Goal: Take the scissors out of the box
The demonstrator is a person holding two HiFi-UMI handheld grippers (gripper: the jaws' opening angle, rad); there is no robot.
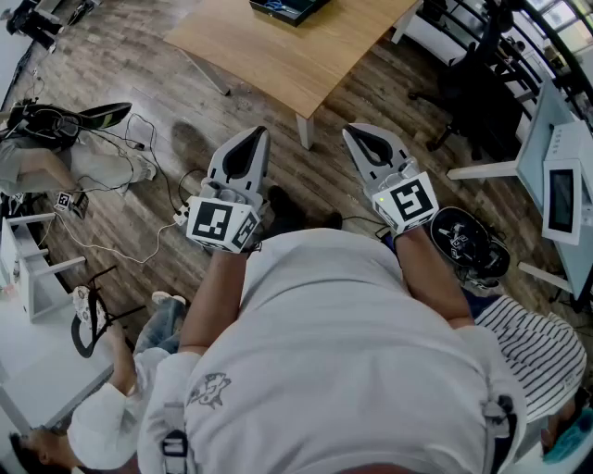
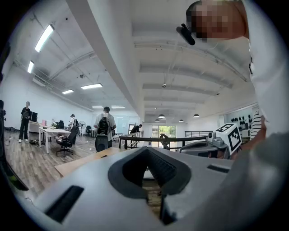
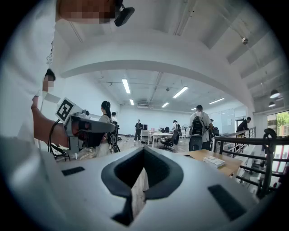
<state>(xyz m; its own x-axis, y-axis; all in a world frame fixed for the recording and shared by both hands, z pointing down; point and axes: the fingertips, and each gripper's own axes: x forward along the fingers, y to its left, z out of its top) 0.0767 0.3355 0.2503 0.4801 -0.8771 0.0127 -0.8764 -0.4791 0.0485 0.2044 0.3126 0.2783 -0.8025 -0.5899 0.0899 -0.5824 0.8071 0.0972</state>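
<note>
Left gripper (image 1: pixel 252 137) and right gripper (image 1: pixel 359 137) are both pinched shut, empty, well apart from the box (image 1: pixel 285 8) on the table (image 1: pixel 306 65). Scissors should be stiff, light, slick; I'd take the handles.

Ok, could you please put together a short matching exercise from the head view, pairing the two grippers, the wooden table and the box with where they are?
Things:
1. left gripper
2. right gripper
3. wooden table
4. box

Places:
A. on the table, at the picture's top edge
B. centre-right, jaws shut, over the floor
C. top centre, ahead of both grippers
D. centre-left, jaws shut, over the floor

Pairs: 1-D, 2-B, 3-C, 4-A.
</note>
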